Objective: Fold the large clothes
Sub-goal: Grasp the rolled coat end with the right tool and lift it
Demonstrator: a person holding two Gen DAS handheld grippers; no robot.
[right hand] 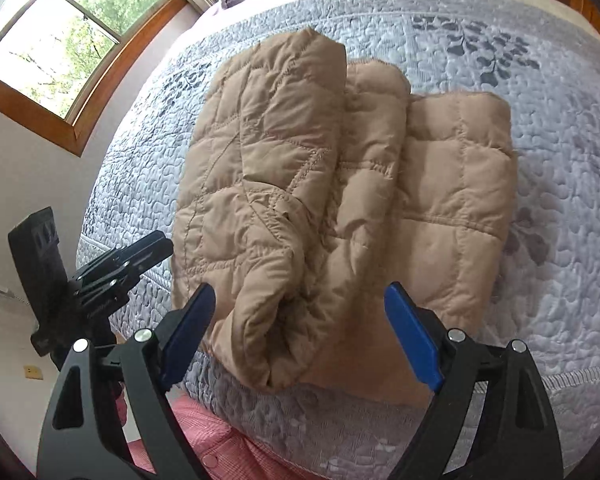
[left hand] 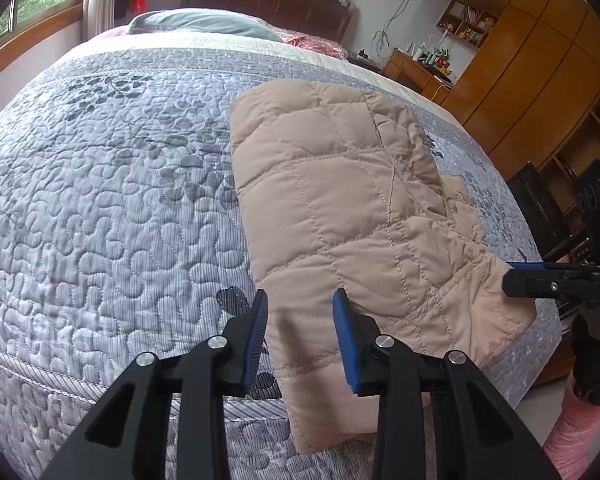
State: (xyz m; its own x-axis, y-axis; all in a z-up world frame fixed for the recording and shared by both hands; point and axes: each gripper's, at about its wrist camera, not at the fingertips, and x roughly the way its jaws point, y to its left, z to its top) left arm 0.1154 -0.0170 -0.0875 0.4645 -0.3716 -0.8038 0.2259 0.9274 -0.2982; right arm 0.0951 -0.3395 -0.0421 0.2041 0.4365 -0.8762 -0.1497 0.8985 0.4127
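Nearest in the right wrist view, the right gripper has its jaws spread wide and hangs just above the near end of the jacket. Nothing is pinched between its pads, so it is released. In the left wrist view, the left gripper stands partly open over the near edge of the jacket. The cloth passes under the gap between the pads, but they do not seem to press on it, so I judge it is not grasping.

The jacket lies at the near side of the bed, with one edge hanging a little over the bed's border. It is a beige quilted jacket, puffy, with square stitching. It is already folded into a compact bundle: in the right wrist view three thick layers or rolls lie side by side, and the near end curls into a loose tube.

I judge the folding is almost finished or finished. What may be left is only to flatten the bundle and to tuck in the loose near end, because the padding looks springy and could open again.

Farther away are the pillow and the window.
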